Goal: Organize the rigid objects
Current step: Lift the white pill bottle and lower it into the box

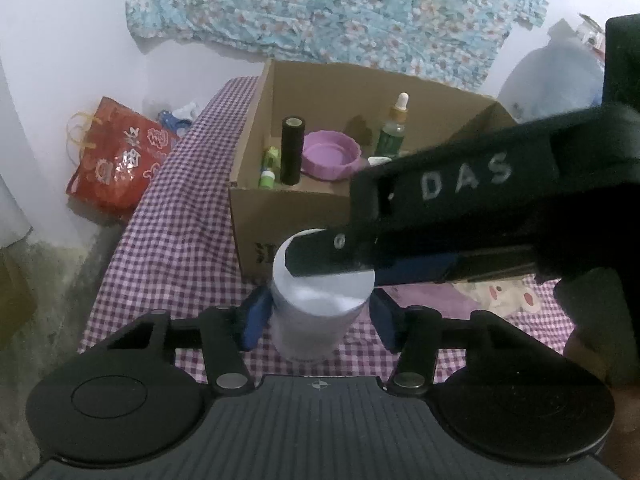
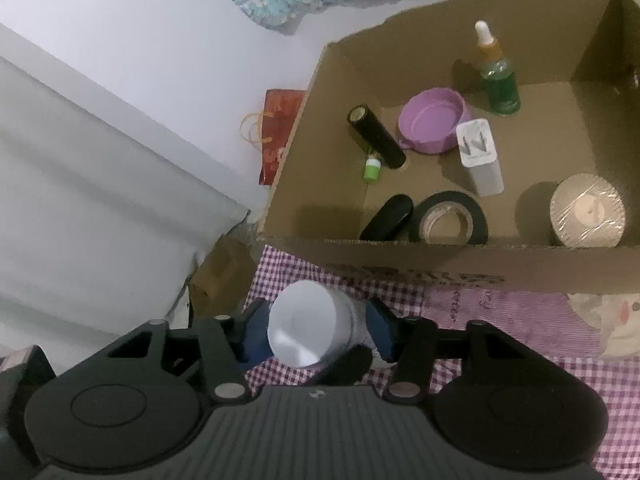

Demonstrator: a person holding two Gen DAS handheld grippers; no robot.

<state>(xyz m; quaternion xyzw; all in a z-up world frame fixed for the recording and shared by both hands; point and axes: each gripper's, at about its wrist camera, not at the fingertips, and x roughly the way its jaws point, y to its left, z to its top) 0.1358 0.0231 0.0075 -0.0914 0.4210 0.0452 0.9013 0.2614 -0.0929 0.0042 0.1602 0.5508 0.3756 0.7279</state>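
A white cylindrical jar (image 1: 320, 312) stands on the purple checked cloth (image 1: 180, 240), just in front of a cardboard box (image 1: 256, 208). My left gripper (image 1: 318, 316) has its blue pads on both sides of the jar. My right gripper (image 2: 316, 330) also brackets the same jar (image 2: 308, 324) from another side; its black finger (image 1: 320, 256) crosses over the jar's top in the left wrist view. The box (image 2: 440, 258) holds a black cylinder (image 2: 376, 136), a purple lid (image 2: 434, 120), a dropper bottle (image 2: 498, 76), a white charger (image 2: 480, 156), black tape (image 2: 450, 218) and a wrapped roll (image 2: 586, 210).
A red gift bag (image 1: 116, 160) lies on the floor left of the table. A floral curtain (image 1: 340, 4) hangs behind the box. A white wall (image 2: 100, 140) is at the left. A small green bottle (image 2: 371, 168) and a black case (image 2: 388, 218) are also in the box.
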